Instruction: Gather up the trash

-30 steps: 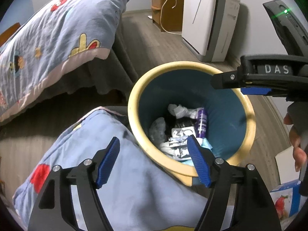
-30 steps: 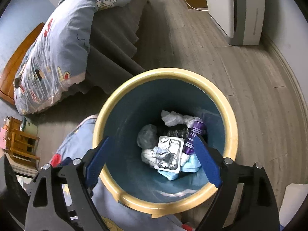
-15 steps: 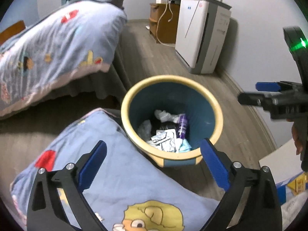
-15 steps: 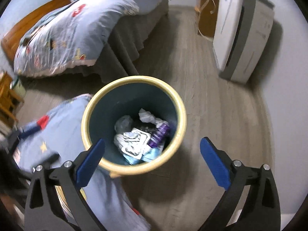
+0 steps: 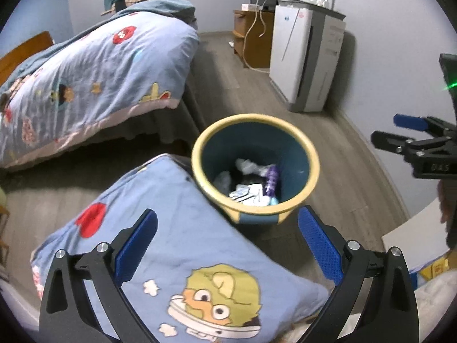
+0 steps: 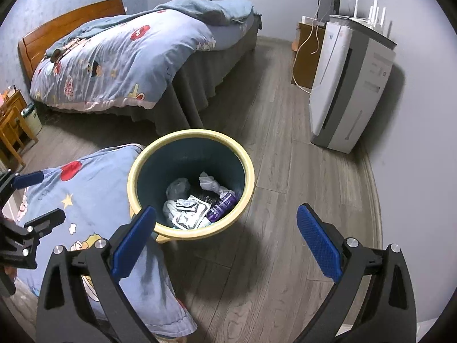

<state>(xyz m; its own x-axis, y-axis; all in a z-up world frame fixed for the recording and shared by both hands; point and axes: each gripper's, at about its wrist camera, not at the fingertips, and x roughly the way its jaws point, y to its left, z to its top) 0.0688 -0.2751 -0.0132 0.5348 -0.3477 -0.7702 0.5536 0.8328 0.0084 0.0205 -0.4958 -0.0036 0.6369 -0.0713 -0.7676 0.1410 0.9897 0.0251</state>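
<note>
The big bed [image 6: 120,57] with the cartoon blanket sits far away on the left. If there is more trash near it, a claw reaching in could snag the blanket and pull it down.

The tall white air cleaner [image 6: 351,91] stands far on the right, with a loose white cord [image 6: 302,57] hanging beside it. A swinging claw might hook that cord.

A blue cartoon quilt [image 5: 182,245] lies on the floor, touching the left side of the trash bin [image 6: 248,171]. Its edge could get pinched by mistake when a claw goes down there, and a tug on it might tip the bin.

The bin is round, yellow on the rim and blue inside, and sits in the middle of the wood floor. A bump on the rim could knock it over and spill everything.

The trash is down in the bottom of the bin: a purple tube [image 6: 222,203], a silver packet [image 6: 188,211] and a crumpled white tissue [image 6: 210,184].

The left claw [image 5: 227,245] is spread wide with nothing in it. The right claw [image 6: 225,245] is spread wide too, also empty. Both hang above the bin, not touching it.
</note>
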